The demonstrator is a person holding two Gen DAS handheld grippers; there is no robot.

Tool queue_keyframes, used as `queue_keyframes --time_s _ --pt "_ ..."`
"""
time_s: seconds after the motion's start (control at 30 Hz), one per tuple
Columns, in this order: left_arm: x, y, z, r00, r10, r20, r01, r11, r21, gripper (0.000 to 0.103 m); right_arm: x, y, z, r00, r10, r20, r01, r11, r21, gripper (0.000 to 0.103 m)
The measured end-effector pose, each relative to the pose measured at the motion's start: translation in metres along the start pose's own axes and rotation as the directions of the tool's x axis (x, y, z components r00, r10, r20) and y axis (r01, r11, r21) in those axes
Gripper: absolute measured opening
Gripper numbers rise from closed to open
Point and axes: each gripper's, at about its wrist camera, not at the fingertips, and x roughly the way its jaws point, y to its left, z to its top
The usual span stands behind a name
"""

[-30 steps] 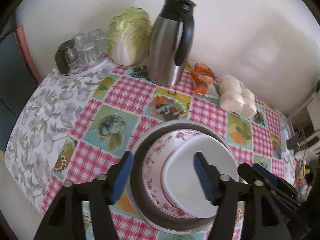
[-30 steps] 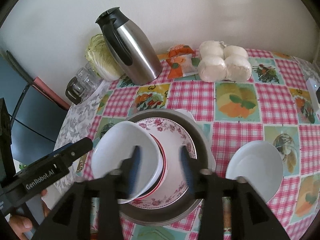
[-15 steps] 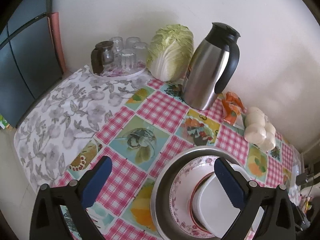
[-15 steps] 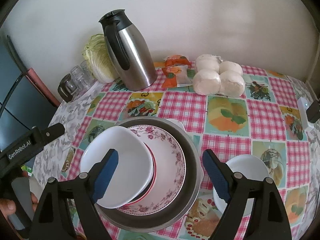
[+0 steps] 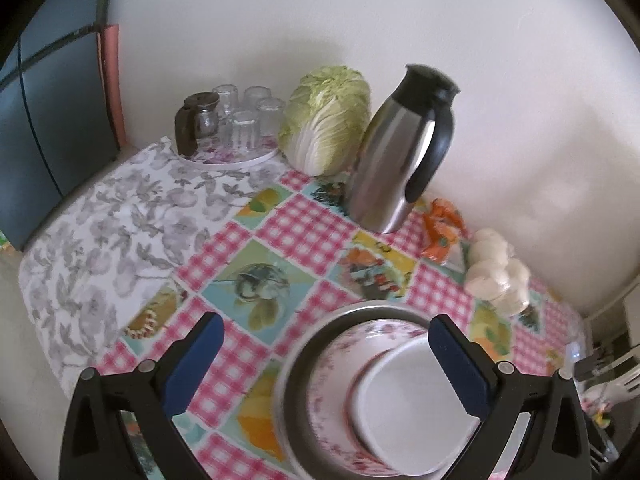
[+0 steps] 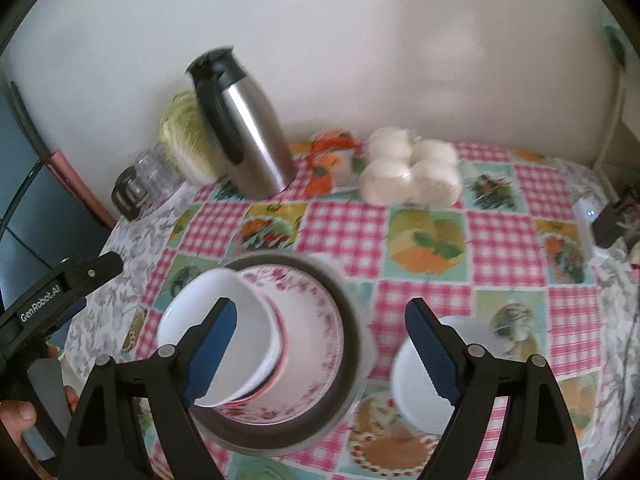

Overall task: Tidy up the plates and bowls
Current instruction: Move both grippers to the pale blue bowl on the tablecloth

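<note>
A metal basin (image 6: 344, 408) (image 5: 292, 368) sits on the checked tablecloth. Inside it lies a pink floral plate (image 6: 308, 320) (image 5: 332, 380), with a white bowl (image 6: 248, 344) (image 5: 408, 412) tilted on top, over a red-rimmed dish. A second white bowl (image 6: 460, 364) stands on the cloth right of the basin. My right gripper (image 6: 322, 354) is open and empty, above the basin's right side. My left gripper (image 5: 326, 364) is open and empty, above the basin's left rim; it also shows in the right wrist view (image 6: 60, 292).
A steel thermos jug (image 5: 396, 160) (image 6: 244, 136), a cabbage (image 5: 328, 116), a tray of glasses (image 5: 232, 124), an orange packet (image 5: 440, 232) and bagged white buns (image 6: 408, 172) line the wall. A white charger (image 6: 584, 228) lies at the right edge.
Both grippers opened wide, letting go of the white bowl, which now rests tilted in the basin. Both have drawn back and up from it.
</note>
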Motion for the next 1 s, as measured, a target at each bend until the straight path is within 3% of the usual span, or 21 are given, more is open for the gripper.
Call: queue_keyframes --time_s 0.3,0.43,0.57,0.77,1.0 --pt "-0.021 -0.049 -0.012 0.996 -0.082 0.026 0.078 0.990 0.121 0.103 -0.049 -0.060 0.007 0.993 -0.080 0.092 0.073 0.995 0.073 0.087" --pt "-0.027 -0.078 -0.024 0.995 -0.101 0.024 0.093 0.972 0.216 0.103 -0.067 -0.094 0.004 0.982 -0.151 0.113 0.137 0.983 0.121 0.087" --pt "-0.032 -0.104 -0.036 0.988 -0.155 0.007 0.147 0.951 0.273 0.103 -0.082 -0.130 -0.001 0.978 -0.164 0.127 0.139 0.973 0.187 0.087" --pt "-0.031 -0.146 -0.058 0.983 -0.181 -0.030 0.179 0.916 0.360 0.103 -0.088 -0.171 -0.010 0.974 -0.195 0.115 0.161 0.954 0.251 0.087" --pt "-0.009 -0.191 -0.089 0.980 -0.154 -0.124 0.194 0.865 0.462 0.103 -0.070 -0.195 -0.021 0.979 -0.199 0.049 0.179 0.947 0.269 0.087"
